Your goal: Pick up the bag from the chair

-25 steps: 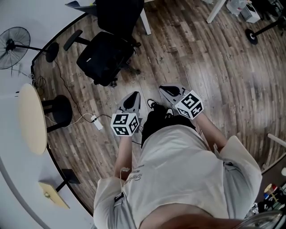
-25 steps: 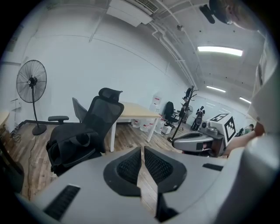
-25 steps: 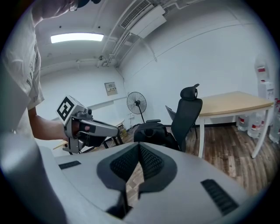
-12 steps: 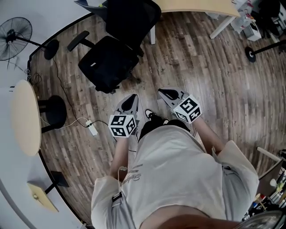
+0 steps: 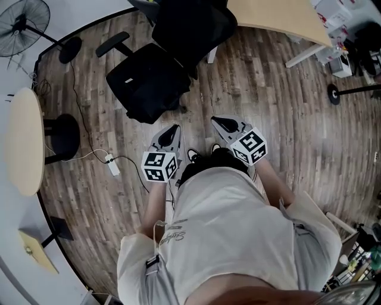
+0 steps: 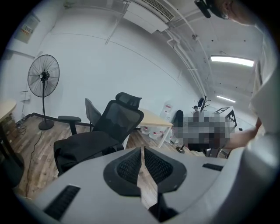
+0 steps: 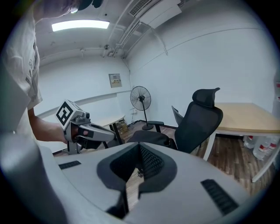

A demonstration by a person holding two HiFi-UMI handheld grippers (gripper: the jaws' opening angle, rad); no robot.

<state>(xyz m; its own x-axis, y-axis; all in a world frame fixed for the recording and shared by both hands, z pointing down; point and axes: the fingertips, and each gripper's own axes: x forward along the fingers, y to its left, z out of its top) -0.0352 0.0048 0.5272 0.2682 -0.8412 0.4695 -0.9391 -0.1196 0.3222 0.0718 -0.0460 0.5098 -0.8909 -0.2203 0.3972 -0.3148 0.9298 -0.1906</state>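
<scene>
The black bag (image 5: 146, 83) lies slumped on the seat of a black mesh office chair (image 5: 193, 27), ahead of me and slightly left. The left gripper view shows the bag (image 6: 85, 146) just beyond the jaws, and the right gripper view shows it (image 7: 148, 138) under the chair's backrest (image 7: 201, 118). My left gripper (image 5: 171, 130) and right gripper (image 5: 219, 123) are held side by side in front of my body, both shut and holding nothing. Both stop short of the chair, with bare floor between them and it.
A standing fan (image 5: 21, 18) and a round table (image 5: 24, 140) are at the left. A power strip with its cable (image 5: 112, 164) lies on the wood floor. A wooden desk (image 5: 280, 15) stands behind the chair, with water bottles (image 7: 258, 148) beside it.
I have stepped closer to the chair, so the chair and bag now sit nearer the grippers. Both grippers stay shut and level in front of me.
</scene>
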